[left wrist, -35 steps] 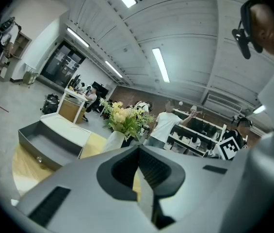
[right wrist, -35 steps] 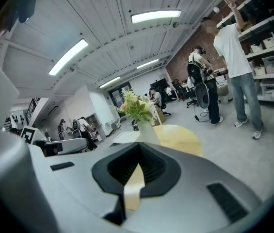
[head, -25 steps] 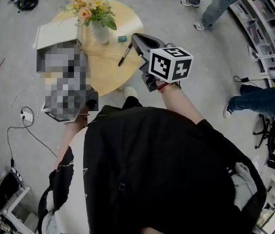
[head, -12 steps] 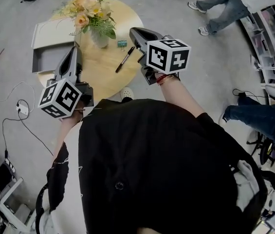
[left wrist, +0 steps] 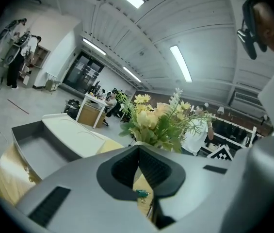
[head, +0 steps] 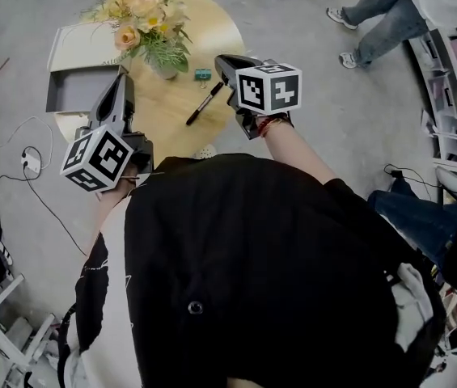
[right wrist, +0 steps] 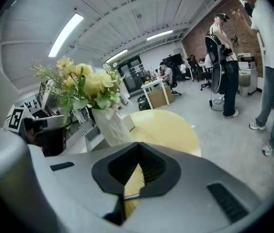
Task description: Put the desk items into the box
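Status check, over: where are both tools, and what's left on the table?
Shut, empty: left tool, right tool, above table. Not boxed: pen, binder clip; box open. In the way: flower vase, between box and binder clip.

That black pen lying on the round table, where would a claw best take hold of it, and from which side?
Probably mid-barrel, from above, jaws set across the pen. It lies flat and slantwise on the table with bare wood on both sides. The right claw, nearest, is shut and would have to open first.
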Motion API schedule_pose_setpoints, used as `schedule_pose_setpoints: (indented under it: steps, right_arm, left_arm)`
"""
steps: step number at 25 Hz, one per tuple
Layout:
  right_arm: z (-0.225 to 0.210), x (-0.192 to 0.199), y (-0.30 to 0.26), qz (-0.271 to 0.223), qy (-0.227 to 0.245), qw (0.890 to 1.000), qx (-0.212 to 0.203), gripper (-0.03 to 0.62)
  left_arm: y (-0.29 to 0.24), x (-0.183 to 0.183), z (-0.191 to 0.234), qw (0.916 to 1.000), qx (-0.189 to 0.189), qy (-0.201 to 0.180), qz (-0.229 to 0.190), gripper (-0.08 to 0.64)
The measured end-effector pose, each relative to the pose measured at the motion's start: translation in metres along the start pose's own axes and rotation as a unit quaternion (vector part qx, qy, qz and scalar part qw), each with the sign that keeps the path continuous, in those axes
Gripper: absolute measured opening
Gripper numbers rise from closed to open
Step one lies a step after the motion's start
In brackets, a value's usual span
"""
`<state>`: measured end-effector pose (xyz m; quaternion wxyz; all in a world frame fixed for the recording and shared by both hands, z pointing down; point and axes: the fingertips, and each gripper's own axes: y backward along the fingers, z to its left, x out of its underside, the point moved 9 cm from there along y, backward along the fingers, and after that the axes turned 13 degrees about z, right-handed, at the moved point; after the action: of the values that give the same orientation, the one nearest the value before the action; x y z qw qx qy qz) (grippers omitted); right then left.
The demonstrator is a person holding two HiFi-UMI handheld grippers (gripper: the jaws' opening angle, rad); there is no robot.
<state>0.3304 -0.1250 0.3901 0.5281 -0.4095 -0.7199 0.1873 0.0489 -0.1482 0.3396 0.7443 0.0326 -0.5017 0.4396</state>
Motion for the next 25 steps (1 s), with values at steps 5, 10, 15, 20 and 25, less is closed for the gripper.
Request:
schedule_pose_setpoints:
  steps: [5, 10, 15, 20, 25]
  right_arm:
    - [-0.017, 0.012, -0.024, 0.049, 0.002, 0.999, -0.018, 0.006]
    - [-0.018, 0.019, -0.044, 0.085, 0.017, 0.994, -0.072, 0.006]
    - [-0.015, 0.018, -0.051, 0.104, 0.05, 0.989, -0.09, 0.087]
    - [-0.011, 0.015, -0.06, 0.132, 0.115, 0.981, -0.082, 0.087]
    - [-0.004, 0.015, -0.069, 0.168, 0.194, 0.963, -0.075, 0.094]
  left_arm:
    - [-0.005, 0.006, 0.004, 0.9997, -0.021, 0.016, -0.004, 0.009]
    - [-0.011, 0.007, 0.005, 0.9992, -0.032, 0.023, 0.001, 0.009]
    - [-0.015, 0.003, 0.005, 0.9988, -0.042, 0.025, 0.004, 0.009]
    - [-0.019, -0.003, 0.004, 0.9986, -0.049, 0.022, 0.002, 0.009]
    - [-0.022, -0.004, 0.004, 0.9979, -0.059, 0.028, 0.003, 0.009]
